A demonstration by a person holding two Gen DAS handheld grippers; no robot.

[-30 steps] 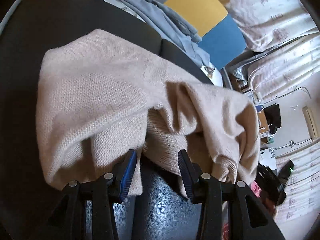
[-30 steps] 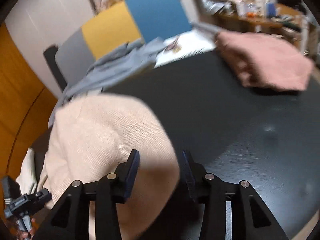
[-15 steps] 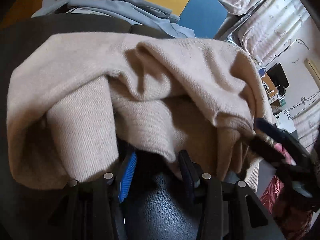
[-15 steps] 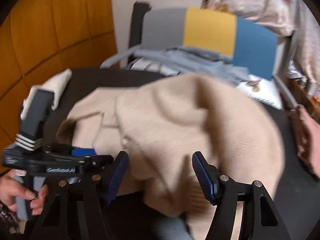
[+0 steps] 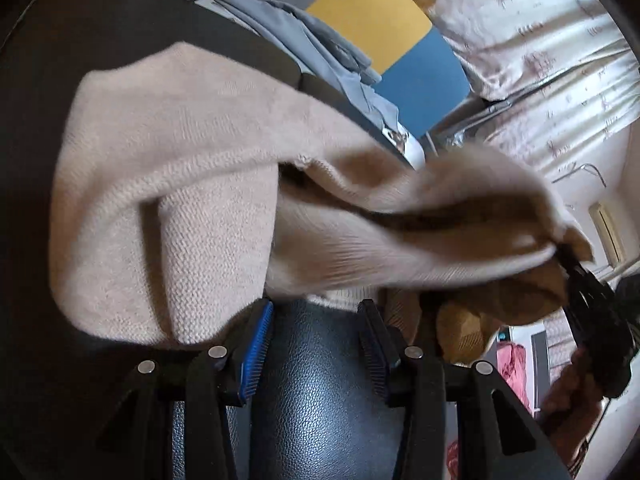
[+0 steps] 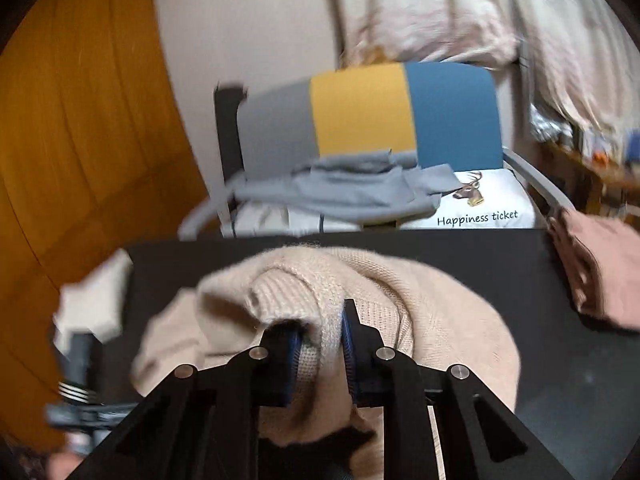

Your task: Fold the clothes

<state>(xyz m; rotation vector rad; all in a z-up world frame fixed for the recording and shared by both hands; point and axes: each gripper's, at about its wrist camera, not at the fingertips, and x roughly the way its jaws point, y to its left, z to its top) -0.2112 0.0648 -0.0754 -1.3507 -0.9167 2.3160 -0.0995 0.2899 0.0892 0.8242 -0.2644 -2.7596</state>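
Right wrist view: a beige knit sweater [image 6: 420, 320] lies bunched on a black surface [image 6: 500, 252]. The right gripper [image 6: 320, 344] has just been closing, and its blue-padded fingers [image 6: 347, 340] now pinch a raised fold of the knit between them. At the surface's right edge sits a folded pink garment [image 6: 600, 272]. Beyond the far edge stands a chair [image 6: 360, 112] with a grey, yellow and blue back, a grey garment [image 6: 340, 192] draped over its seat. An orange wooden wall [image 6: 80, 140] fills the left.

From the left wrist view, the same sweater [image 5: 168, 168] spreads across the surface [image 5: 120, 28], its right part lifted off it by the right gripper [image 5: 576, 272]. The left gripper [image 5: 316, 332] hangs at the near hem, fingers [image 5: 256, 340] spread apart with only bare black surface between them, gripping nothing. Pale patterned curtains [image 5: 540, 60] hang behind.
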